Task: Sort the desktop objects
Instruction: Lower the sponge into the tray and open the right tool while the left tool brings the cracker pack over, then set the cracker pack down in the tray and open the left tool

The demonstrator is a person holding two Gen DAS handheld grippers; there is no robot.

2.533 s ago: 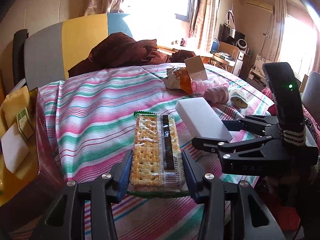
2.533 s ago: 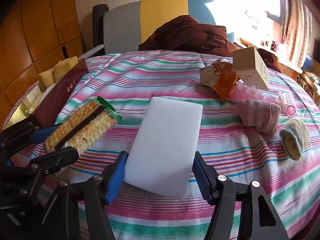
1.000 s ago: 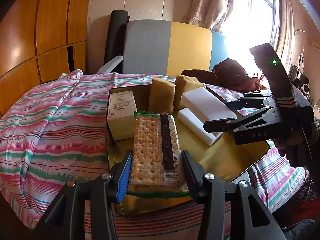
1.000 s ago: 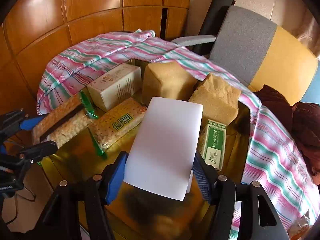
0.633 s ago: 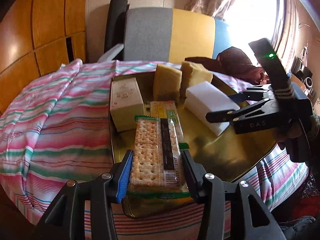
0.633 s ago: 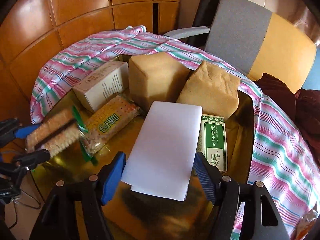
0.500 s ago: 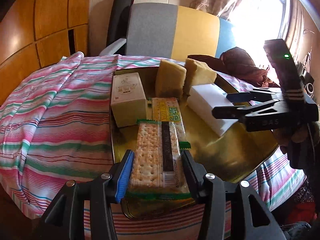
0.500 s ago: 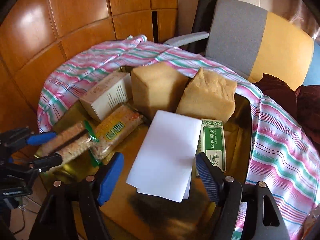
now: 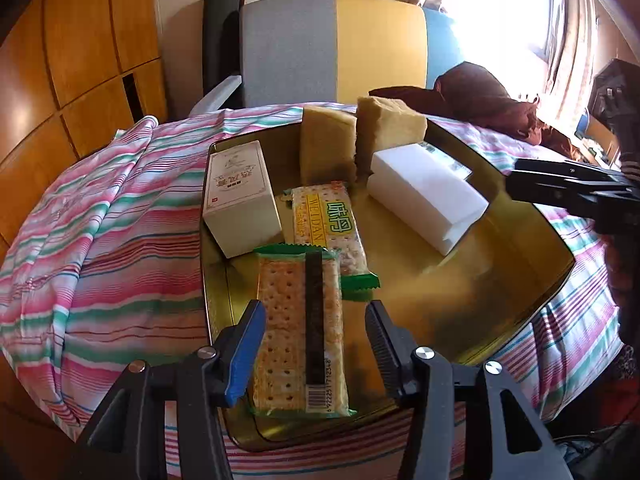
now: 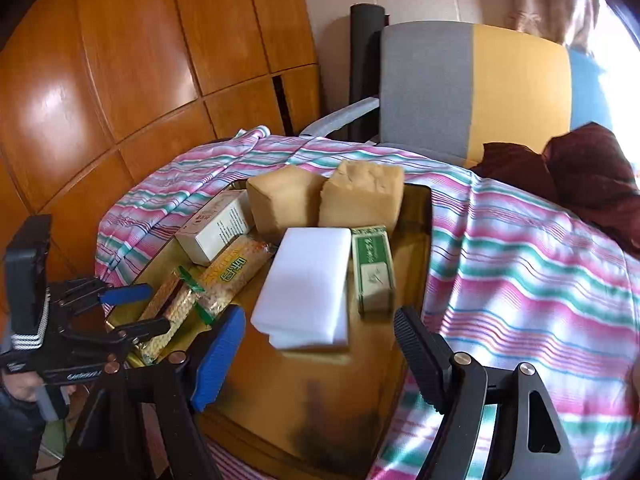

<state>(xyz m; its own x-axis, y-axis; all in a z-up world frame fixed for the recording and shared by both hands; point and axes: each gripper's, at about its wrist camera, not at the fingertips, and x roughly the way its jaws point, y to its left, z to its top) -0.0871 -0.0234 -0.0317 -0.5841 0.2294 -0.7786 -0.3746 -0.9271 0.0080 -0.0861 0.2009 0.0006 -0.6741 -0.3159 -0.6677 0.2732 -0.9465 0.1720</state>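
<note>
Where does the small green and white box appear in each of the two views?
Left wrist view: only a sliver of the green and white box shows at upper right, behind the stacked white foam blocks.
Right wrist view: the box lies in full sight near the centre, just right of the foam blocks.
Shared landmark: the two tan sponges at the far end of the gold tray.

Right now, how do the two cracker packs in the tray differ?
The clear cracker pack sits between the left gripper fingers, open; the yellow cracker pack lies free farther in. The clear one shows bare crackers and a black stripe; the yellow one bears printed lettering. The clear one's far end overlaps the yellow one's near end. Both lie flat in the gold tray.
</note>
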